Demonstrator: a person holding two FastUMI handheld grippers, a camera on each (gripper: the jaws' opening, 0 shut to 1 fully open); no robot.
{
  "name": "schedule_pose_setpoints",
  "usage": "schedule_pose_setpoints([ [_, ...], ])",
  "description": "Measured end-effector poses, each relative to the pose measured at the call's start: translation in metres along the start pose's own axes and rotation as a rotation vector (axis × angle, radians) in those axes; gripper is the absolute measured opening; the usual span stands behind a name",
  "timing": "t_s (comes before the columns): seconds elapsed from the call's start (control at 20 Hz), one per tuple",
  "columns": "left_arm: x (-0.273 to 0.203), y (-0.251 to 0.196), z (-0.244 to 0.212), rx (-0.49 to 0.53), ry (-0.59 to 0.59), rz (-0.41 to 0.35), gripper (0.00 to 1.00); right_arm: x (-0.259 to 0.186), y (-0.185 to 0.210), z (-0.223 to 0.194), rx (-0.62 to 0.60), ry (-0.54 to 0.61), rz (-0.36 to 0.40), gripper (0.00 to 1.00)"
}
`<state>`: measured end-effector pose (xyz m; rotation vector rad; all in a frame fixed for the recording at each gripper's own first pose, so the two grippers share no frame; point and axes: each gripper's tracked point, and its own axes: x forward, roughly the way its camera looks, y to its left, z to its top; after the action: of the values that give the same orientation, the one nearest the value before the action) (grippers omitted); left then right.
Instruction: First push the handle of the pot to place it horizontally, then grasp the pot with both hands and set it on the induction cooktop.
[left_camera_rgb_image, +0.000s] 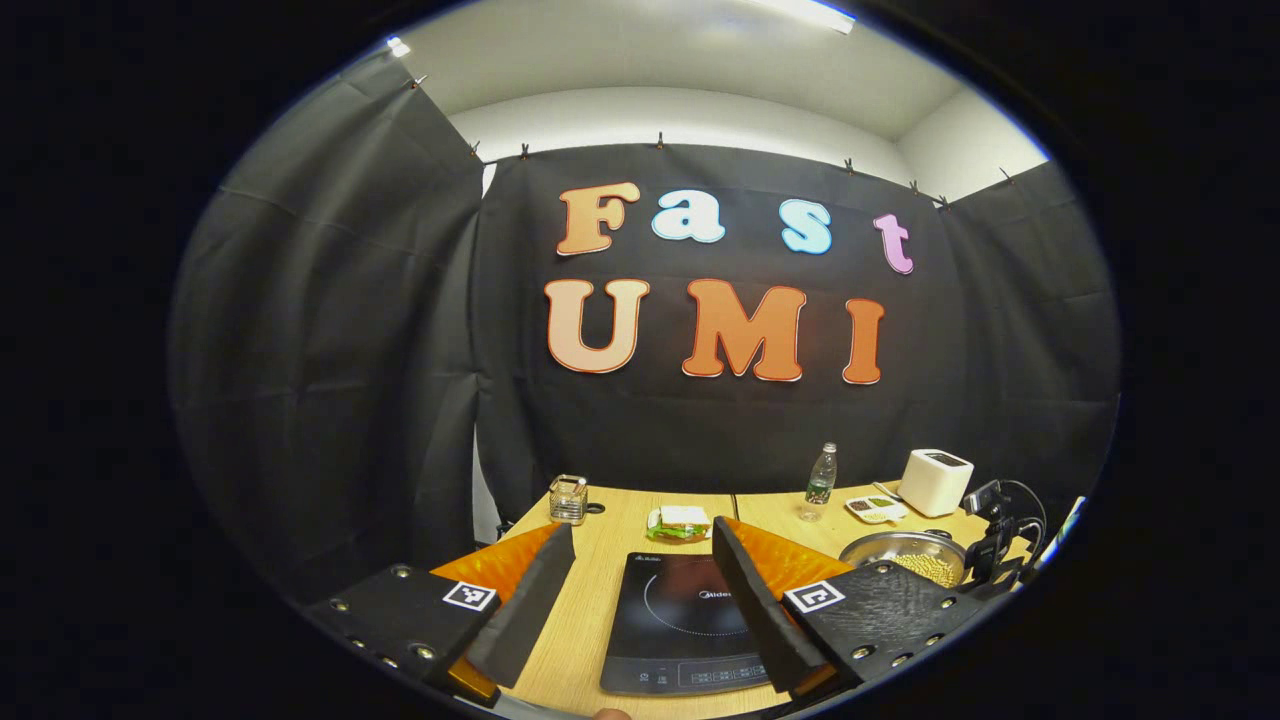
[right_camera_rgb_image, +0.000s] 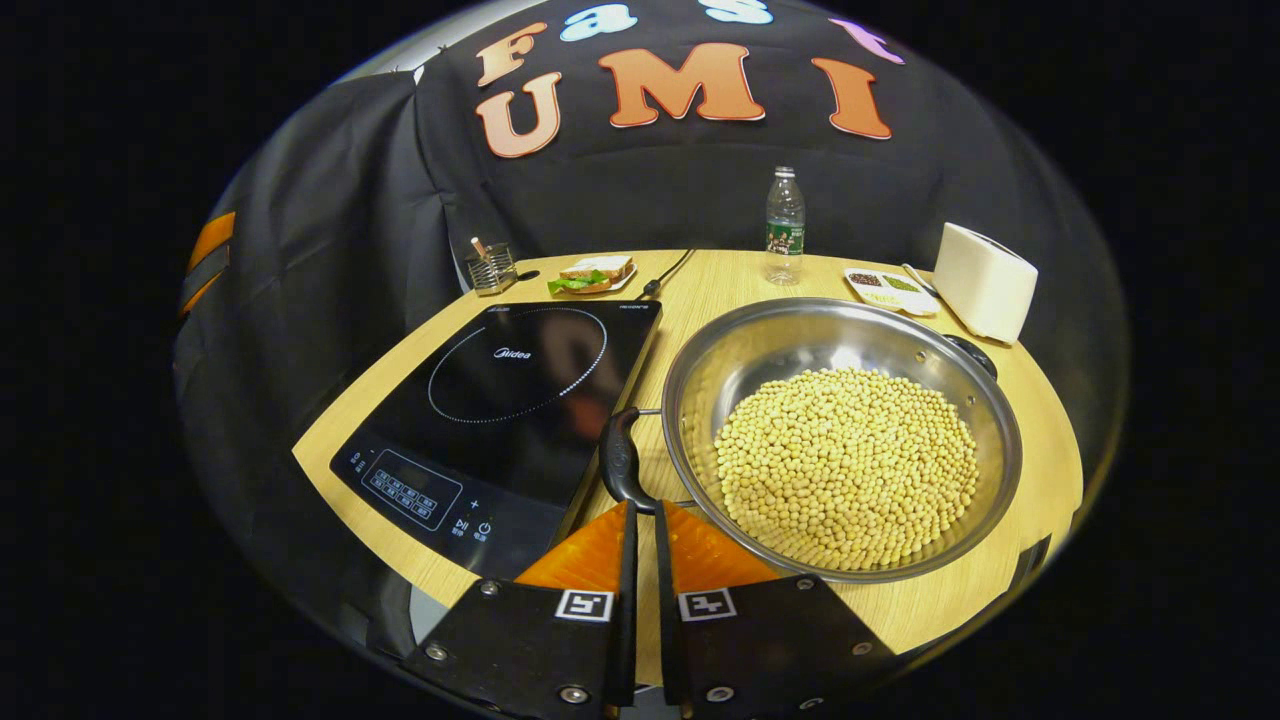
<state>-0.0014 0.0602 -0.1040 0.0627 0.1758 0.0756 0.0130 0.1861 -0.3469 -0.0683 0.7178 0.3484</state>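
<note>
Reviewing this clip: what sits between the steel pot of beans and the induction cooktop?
In the right gripper view, the pot's black handle lies between the steel pot of yellow beans and the black induction cooktop, over a strip of bare wooden table.

Bright ceiling strip light (left_camera_rgb_image: 805, 12), sharp centre, perhaps softer warped edges

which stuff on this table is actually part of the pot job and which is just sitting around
Part of the job:
pot holding the beans
pot handle, just ahead of the right gripper
induction cooktop
left gripper, open above the cooktop

Just lying about:
water bottle
sandwich
white appliance
small tray
glass holder
</note>
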Motion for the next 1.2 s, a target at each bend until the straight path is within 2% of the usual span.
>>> schedule_pose_setpoints([
  [0.3,0.008,0.007,-0.007,0.007,0.011,0.012,0.89,0.014,0.003,0.008,0.060,-0.016,0.000,0.10],
  [0.75,0.014,0.012,-0.015,-0.017,0.029,0.007,0.89,0.028,0.004,0.019,0.087,-0.034,-0.023,0.10],
  [1.2,0.040,0.026,-0.020,-0.016,0.043,0.017,0.89,0.048,0.002,0.036,0.122,-0.046,-0.041,0.09],
])
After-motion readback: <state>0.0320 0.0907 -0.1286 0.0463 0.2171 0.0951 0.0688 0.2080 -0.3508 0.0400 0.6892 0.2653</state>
